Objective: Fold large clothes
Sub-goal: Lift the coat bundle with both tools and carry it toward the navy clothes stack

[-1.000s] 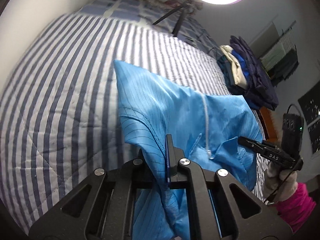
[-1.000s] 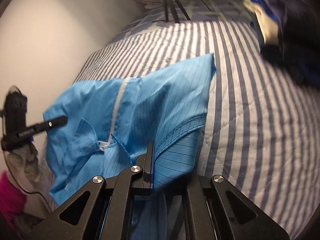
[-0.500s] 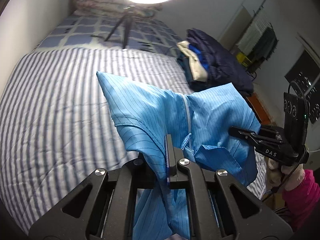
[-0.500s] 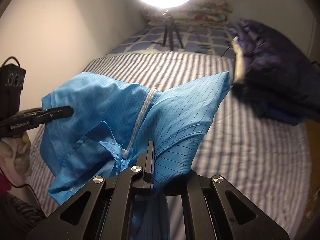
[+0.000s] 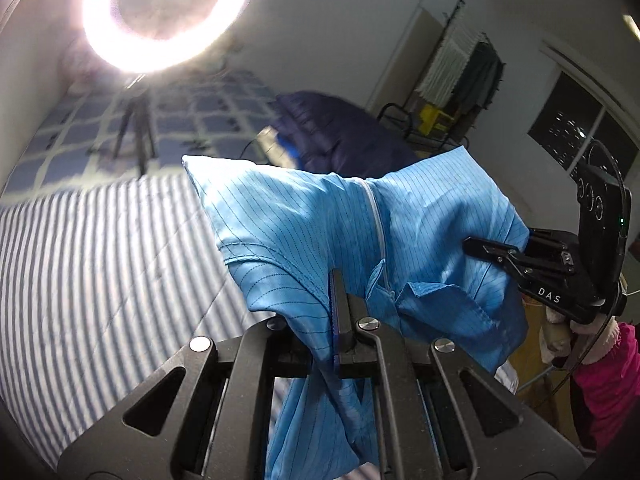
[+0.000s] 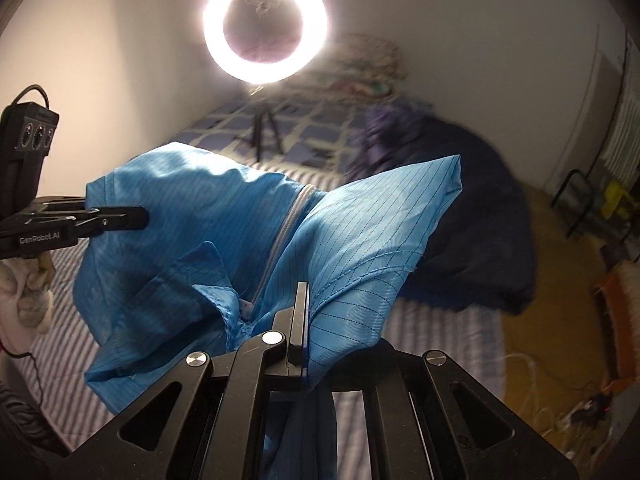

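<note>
Both jaws clamped on blue garment (image 5: 312,232)

1. The left gripper (image 5: 340,312), bottom centre, is clamped on a fold of the blue garment (image 5: 320,232).
2. The garment hangs mid-frame above the striped bed (image 5: 100,260); its white zip (image 5: 376,232) runs down the middle.
3. The right gripper (image 5: 480,249), at right, pinches the garment's far edge.
4. A ring light (image 5: 160,12) glares upper left.
5. Dark clothes (image 5: 340,132) lie behind the garment.
</note>
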### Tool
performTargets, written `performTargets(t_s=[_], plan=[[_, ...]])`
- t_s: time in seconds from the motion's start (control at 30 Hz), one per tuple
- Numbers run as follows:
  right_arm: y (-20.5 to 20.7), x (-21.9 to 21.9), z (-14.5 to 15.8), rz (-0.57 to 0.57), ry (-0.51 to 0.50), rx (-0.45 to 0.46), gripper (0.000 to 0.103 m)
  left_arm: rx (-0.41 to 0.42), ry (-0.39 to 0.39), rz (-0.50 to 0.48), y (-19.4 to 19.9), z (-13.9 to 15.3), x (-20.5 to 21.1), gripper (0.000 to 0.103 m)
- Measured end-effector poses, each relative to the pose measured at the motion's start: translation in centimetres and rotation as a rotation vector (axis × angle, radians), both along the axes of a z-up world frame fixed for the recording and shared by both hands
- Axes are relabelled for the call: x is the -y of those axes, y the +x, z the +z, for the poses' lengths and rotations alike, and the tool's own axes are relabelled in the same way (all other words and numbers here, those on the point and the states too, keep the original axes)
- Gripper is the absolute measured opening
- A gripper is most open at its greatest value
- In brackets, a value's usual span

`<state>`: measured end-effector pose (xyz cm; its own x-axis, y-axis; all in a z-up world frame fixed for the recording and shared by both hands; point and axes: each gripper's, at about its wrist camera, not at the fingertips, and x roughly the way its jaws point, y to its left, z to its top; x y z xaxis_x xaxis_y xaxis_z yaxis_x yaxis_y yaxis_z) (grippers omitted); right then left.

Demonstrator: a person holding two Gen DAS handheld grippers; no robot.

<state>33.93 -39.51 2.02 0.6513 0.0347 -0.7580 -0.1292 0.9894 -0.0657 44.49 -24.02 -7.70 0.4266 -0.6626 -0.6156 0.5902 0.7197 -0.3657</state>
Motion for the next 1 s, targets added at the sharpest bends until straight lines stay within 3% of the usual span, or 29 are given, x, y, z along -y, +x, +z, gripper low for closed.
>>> performTargets(t_s=[0.27, 0.57, 0.73, 1.0], plan=[[4.2, 6.0, 4.1, -0.083, -0.099, 0.105, 0.003, 0.099, -0.031, -0.030, 5.4, 4.0, 7.6, 0.003], [12.3, 11.9, 5.7, -0.173, -0.196, 0.190, 0.003, 0.150, -0.065, 0.022, 14.3, 4.8, 16.0, 0.003], [15.3, 14.4, 4.8, -0.215, -0.213, 0.200, 0.003, 0.171, -0.044, 0.044, 17.8, 4.0, 19.3, 0.003], [18.1, 17.1, 1.4, -0.244, -0.181, 0.179, 0.003, 0.166, -0.003, 0.076, 20.2, 1.1, 20.7, 0.003]])
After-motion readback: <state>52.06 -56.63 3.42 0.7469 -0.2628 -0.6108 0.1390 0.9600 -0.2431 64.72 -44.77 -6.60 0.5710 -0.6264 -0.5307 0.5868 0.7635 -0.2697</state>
